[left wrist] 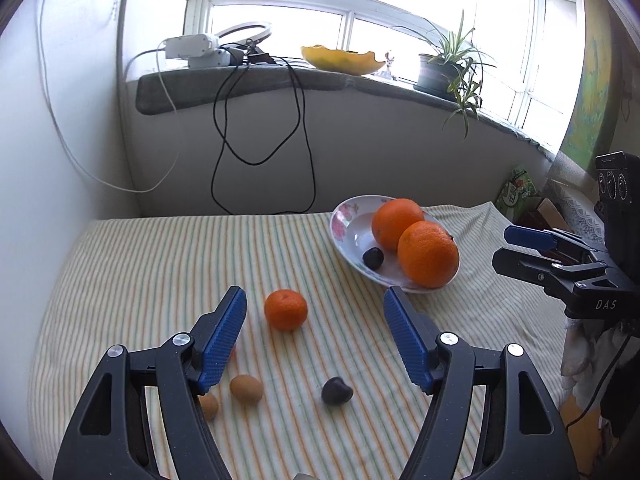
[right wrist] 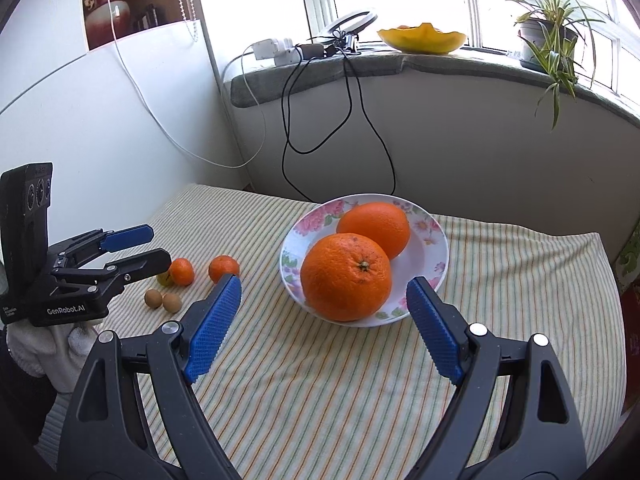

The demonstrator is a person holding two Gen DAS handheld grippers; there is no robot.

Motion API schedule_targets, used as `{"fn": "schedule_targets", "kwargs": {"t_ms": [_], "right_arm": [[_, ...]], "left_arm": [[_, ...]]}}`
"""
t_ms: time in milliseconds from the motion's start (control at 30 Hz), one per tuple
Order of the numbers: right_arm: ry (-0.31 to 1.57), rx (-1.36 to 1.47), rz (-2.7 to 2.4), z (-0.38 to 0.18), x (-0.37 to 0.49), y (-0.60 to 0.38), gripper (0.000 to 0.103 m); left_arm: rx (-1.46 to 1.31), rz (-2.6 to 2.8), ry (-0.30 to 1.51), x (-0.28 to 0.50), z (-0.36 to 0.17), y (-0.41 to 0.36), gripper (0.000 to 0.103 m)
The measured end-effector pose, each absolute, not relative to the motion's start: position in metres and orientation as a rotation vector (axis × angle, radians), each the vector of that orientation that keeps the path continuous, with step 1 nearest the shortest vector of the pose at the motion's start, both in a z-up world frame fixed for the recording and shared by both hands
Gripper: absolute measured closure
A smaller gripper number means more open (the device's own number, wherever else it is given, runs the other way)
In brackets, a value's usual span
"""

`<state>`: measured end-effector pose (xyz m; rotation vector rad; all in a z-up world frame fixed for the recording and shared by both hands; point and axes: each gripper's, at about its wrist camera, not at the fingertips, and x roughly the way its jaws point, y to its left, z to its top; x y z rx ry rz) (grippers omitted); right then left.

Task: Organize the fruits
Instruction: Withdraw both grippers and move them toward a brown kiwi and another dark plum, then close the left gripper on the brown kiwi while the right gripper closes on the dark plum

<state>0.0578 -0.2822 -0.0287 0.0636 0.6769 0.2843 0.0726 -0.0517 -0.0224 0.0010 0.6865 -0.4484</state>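
Observation:
A flowered white bowl (left wrist: 348,216) (right wrist: 434,236) on the striped cloth holds two large oranges (left wrist: 428,254) (right wrist: 346,276) and a dark plum (left wrist: 373,258). On the cloth lie a mandarin (left wrist: 285,309) (right wrist: 224,267), a second mandarin (right wrist: 182,271), two small brown fruits (left wrist: 246,389) (right wrist: 172,303) and a dark plum (left wrist: 337,391). My left gripper (left wrist: 316,304) (right wrist: 154,248) is open and empty, above the loose fruits, the mandarin between its fingers. My right gripper (right wrist: 324,296) (left wrist: 508,248) is open and empty, just in front of the bowl.
A windowsill at the back carries a yellow dish (left wrist: 342,58), a potted plant (left wrist: 440,68), a power strip (left wrist: 188,46) and hanging cables (left wrist: 296,120). A white wall (left wrist: 60,140) bounds the left. The cloth's right edge drops off beside clutter (left wrist: 520,192).

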Motion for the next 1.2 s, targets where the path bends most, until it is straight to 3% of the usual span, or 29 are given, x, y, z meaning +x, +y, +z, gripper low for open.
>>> {"fn": "schedule_targets", "kwargs": {"t_ms": [533, 733, 1000, 1133, 1200], "right_arm": [[0.716, -0.027, 0.449, -0.052, 0.044, -0.217, 0.016], [0.746, -0.045, 0.501, -0.064, 0.047, -0.199, 0.017], [0.804, -0.058, 0.557, -0.080, 0.055, -0.181, 0.039], [0.836, -0.062, 0.567, -0.091, 0.060, -0.172, 0.041], [0.857, -0.056, 0.572, -0.097, 0.065, -0.169, 0.047]], "left_arm": [[-0.067, -0.359, 0.784, 0.038, -0.066, 0.004, 0.032], [-0.112, -0.354, 0.802, 0.042, -0.075, 0.014, 0.043], [-0.137, -0.350, 0.823, 0.051, -0.085, 0.023, 0.052], [-0.148, -0.345, 0.841, 0.056, -0.092, 0.026, 0.055], [-0.148, -0.344, 0.848, 0.058, -0.094, 0.027, 0.057]]}}
